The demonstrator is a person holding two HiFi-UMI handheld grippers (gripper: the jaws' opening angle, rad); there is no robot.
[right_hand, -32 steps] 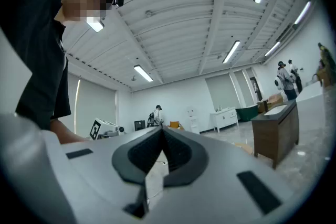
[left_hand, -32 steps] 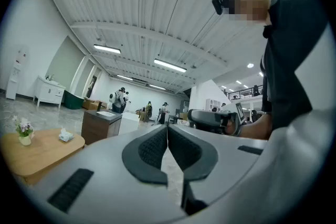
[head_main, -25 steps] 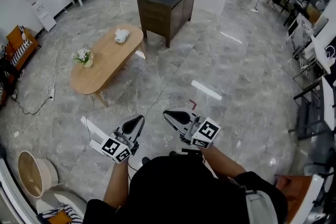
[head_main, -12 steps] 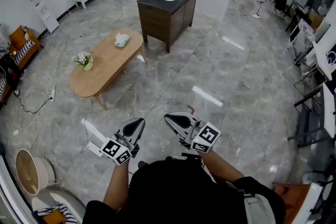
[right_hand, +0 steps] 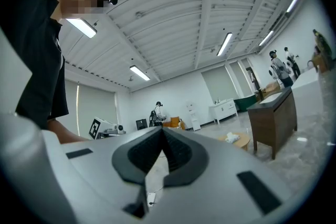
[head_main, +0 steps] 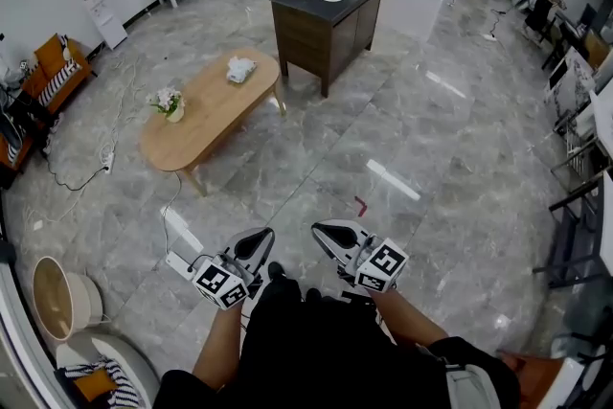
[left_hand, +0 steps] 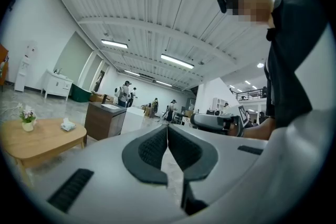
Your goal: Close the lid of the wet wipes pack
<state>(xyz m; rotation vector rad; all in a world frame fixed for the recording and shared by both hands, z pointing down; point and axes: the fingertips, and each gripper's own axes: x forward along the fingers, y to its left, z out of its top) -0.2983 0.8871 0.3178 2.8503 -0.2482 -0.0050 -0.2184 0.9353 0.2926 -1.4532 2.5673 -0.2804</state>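
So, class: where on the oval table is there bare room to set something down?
Bare: the middle of the table, between the flower vase and the white bundle, and its near end. Nowhere is crowded.

Left tool [head_main: 257,240] and right tool [head_main: 324,232] above grey floor [head_main: 431,148]

A small white, rumpled-looking wet wipes pack [head_main: 240,69] lies in the upper left of the head view, near the far end of a pale wooden oval table [head_main: 206,115]. It is too small to tell how its lid stands.
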